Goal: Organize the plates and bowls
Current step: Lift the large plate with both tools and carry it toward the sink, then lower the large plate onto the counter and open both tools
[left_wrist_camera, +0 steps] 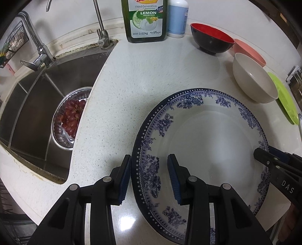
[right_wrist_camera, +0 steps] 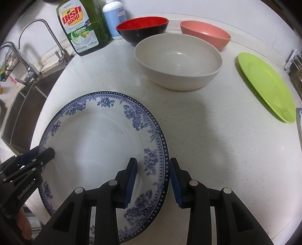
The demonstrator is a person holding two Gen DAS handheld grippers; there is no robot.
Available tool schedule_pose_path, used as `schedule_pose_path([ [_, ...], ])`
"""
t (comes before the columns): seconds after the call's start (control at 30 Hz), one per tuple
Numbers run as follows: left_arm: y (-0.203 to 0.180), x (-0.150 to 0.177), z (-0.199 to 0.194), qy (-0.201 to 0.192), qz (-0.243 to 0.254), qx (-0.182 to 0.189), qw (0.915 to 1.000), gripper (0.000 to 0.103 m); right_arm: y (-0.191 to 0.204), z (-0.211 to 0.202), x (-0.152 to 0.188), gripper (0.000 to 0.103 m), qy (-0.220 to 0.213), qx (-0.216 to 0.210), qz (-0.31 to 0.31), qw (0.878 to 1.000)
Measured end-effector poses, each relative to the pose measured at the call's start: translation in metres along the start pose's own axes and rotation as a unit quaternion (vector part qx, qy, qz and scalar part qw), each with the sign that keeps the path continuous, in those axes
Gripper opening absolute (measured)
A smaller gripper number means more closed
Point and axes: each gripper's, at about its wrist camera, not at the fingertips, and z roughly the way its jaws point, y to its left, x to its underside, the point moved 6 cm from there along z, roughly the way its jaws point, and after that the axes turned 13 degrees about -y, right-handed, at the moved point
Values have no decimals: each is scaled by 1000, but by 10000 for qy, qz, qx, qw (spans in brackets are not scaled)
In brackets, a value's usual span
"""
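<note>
A: While both tools straddle the same dish, where does the blue-patterned plate point(left_wrist_camera: 200, 150) lie?

B: On the white speckled counter point(left_wrist_camera: 122, 84), near its front edge and just right of the sink point(left_wrist_camera: 37, 105). The left gripper point(left_wrist_camera: 149, 177) straddles the plate's left rim: one blue pad is outside the rim over the counter, the other above the plate's inner surface. The jaws stand apart with a gap on each side of the rim; no clamping is visible.

A: And the right gripper point(right_wrist_camera: 153, 179)?

B: The same arrangement on the opposite rim. Its left pad is over the plate's white inner area, its right pad outside the rim above the counter. The jaws are spread, and the rim sits between them without evident contact.

A: Does the plate look lifted?

B: That cannot be determined from either view.

A: List the other dishes.

B: Behind the plate stands a cream bowl point(right_wrist_camera: 178, 62), upright. Beyond it, a black bowl with a red interior point(right_wrist_camera: 142, 30) sits to the left and a pink bowl point(right_wrist_camera: 205, 34) to the right, near the back wall. A green plate point(right_wrist_camera: 268, 86) lies to the right, well apart from the patterned plate.

A: Other items?

B: A dish soap bottle point(right_wrist_camera: 81, 28) and a white-and-blue bottle point(right_wrist_camera: 114, 17) stand at the rear beside the tap point(left_wrist_camera: 102, 32). In the sink, a metal bowl holds red grapes point(left_wrist_camera: 72, 116).
</note>
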Motion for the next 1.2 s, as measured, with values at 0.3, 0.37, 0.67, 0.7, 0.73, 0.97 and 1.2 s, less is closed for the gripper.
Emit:
schedule_pose_path([
  [0.3, 2, 0, 2, -41, 86, 13, 10000, 40, 2, 2, -2, 37, 33, 14, -34, 10000],
  [0.37, 0, 0, 1, -85, 132, 10, 9999, 47, 1, 2, -2, 37, 36, 5, -6, 10000],
  [0.67, -8, -19, -28, -749, 395, 1, 9964, 77, -3, -10, -6, 52, -235, 58, 89, 9997],
  [0.7, -11, -21, -33, -854, 422, 46, 9954, 84, -4, -14, -7, 54, -313, 90, 90, 9994],
  [0.73, -14, -24, -37, -949, 438, 110, 9945, 87, -5, -18, -9, 56, -401, 111, 97, 9991],
  [0.97, -51, -46, -67, -1477, 694, 436, 9856, 99, -25, -56, -19, 72, -1030, 211, 356, 9938],
  [1.2, -109, -60, -89, -1886, 959, 837, 9738, 103, -71, -95, -25, 79, -1563, 592, 598, 9841],
])
